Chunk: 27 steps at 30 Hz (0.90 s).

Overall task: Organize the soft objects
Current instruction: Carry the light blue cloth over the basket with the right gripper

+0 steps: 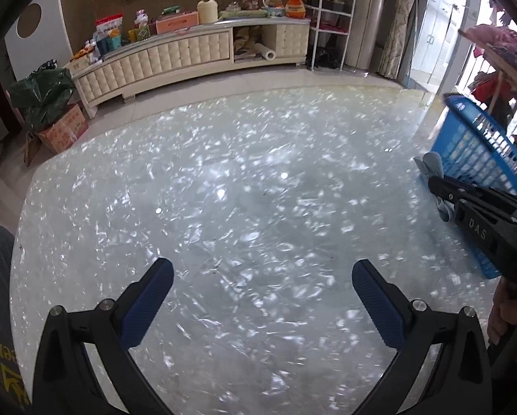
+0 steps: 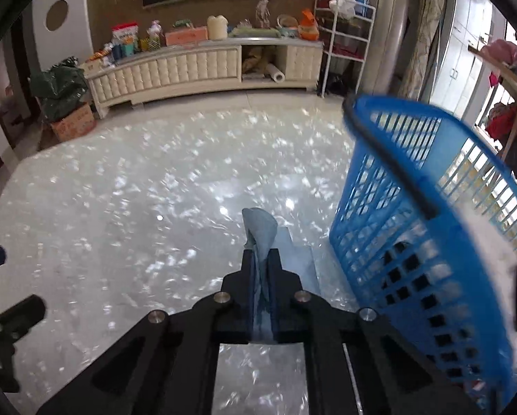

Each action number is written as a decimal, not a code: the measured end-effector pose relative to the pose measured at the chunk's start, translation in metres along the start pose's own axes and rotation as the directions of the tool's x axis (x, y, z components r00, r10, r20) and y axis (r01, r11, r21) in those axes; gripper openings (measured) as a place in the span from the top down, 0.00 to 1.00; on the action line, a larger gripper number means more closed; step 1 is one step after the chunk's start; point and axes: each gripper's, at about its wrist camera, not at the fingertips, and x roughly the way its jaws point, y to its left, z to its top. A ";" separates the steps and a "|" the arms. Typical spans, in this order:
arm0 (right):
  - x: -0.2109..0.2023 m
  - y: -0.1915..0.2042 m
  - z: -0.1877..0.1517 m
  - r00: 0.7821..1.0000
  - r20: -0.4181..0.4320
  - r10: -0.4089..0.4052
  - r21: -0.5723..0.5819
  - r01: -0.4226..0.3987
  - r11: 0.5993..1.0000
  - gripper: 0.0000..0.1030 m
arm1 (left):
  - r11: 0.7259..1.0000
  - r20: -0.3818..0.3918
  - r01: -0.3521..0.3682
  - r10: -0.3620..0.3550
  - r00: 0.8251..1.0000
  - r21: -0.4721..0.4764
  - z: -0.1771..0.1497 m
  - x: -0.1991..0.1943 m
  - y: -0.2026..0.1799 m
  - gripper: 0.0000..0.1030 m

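Soft task item: a pale blue-grey cloth (image 2: 260, 231), thin and limp, matte, folded into a narrow strip whose rounded, creased top stands up out of the right claw (image 2: 261, 259). Its long axis runs along the claw's two fingers, pointing away from the camera and toward the far side of the desk (image 2: 120, 207); a flatter part of the same cloth hangs beside the right finger, on the side toward the basket (image 2: 414, 207). The right claw is closed down narrow, its black fingers pressing the cloth from both sides with only the fabric's thickness between them. Taking the basket as landmark: the cloth is just to its left, near its lower wall, apart from the mesh as far as the right wrist view shows; in the left wrist view the cloth (image 1: 431, 166) shows as a small pale bundle against the basket's (image 1: 479, 159) near corner. The basket is rigid blue plastic, tall, with slotted lattice walls and a dark rim band, and it leans in the fisheye picture; something white and fluffy lies inside it, against its right wall. The desk is a glossy, rounded slab with a silvery, shell-like flake pattern and bright light spots. The left claw (image 1: 262, 294), well left of the basket, is spread wide above bare desk, its ribbed blue pads (image 1: 148, 307) holding and touching nothing.
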 end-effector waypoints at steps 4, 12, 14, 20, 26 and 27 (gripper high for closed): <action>-0.029 -0.003 0.003 0.999 0.030 0.026 0.000 -0.026 1.000 0.94 | 1.000 0.035 0.021 -0.021 0.999 -0.008 0.005 -0.022 -0.010 0.00; -0.086 -0.007 0.002 0.992 0.085 0.090 -0.027 -0.088 0.996 0.94 | 1.000 0.107 0.005 -0.003 0.994 -0.013 0.012 -0.065 -0.036 0.00; -0.098 -0.008 0.000 0.990 0.099 0.105 -0.036 -0.101 0.994 0.94 | 1.000 0.119 -0.003 0.003 0.993 -0.007 0.013 -0.074 -0.046 0.00; -0.116 -0.020 -0.005 0.982 0.134 0.135 -0.042 -0.131 0.991 0.94 | 1.000 0.155 -0.009 0.010 0.988 -0.004 0.016 -0.104 -0.069 0.00; -0.138 -0.037 -0.005 0.971 0.173 0.164 -0.044 -0.159 0.986 0.94 | 1.000 0.192 -0.025 0.026 0.981 -0.007 0.019 -0.125 -0.096 0.00; -0.140 -0.041 -0.005 0.970 0.177 0.168 -0.043 -0.163 0.986 0.94 | 1.000 0.196 -0.019 0.021 0.980 -0.009 0.019 -0.128 -0.101 0.00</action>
